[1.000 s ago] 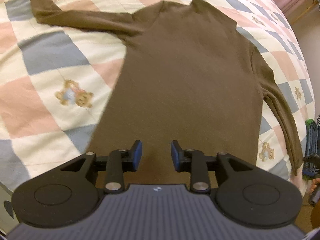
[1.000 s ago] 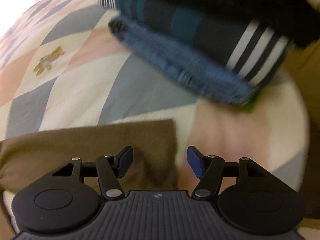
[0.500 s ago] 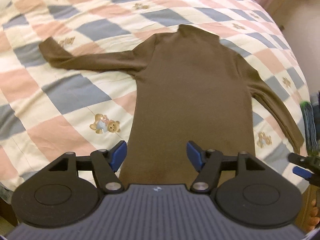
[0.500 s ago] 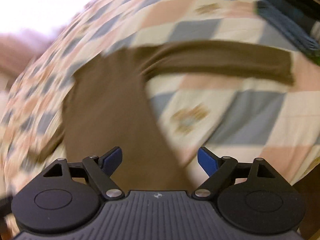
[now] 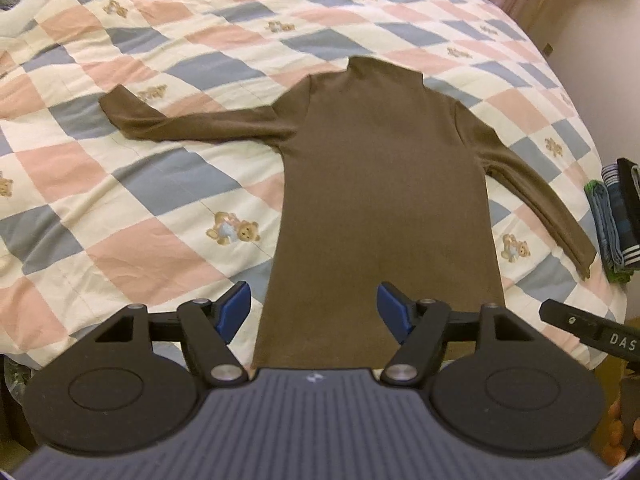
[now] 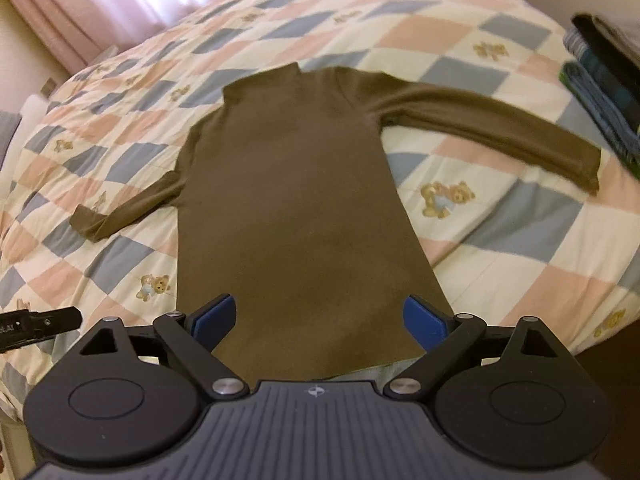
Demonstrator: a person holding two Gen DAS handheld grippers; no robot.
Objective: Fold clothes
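On quilt (image 5: 160,184), brown top (image 5: 384,184) flat, collar far, hem near.

White capital letters "DAS" stood on a black bar (image 5: 592,330) at four o'clock in the left wrist view, cut off by the picture's edge. In the right wrist view a like black bar (image 6: 38,326) at eight o'clock carried white letters that were too cut off and small to read. No other writing could be read.

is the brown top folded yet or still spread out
Spread out: the brown top lies flat on the quilt, both sleeves extended, nothing folded over.
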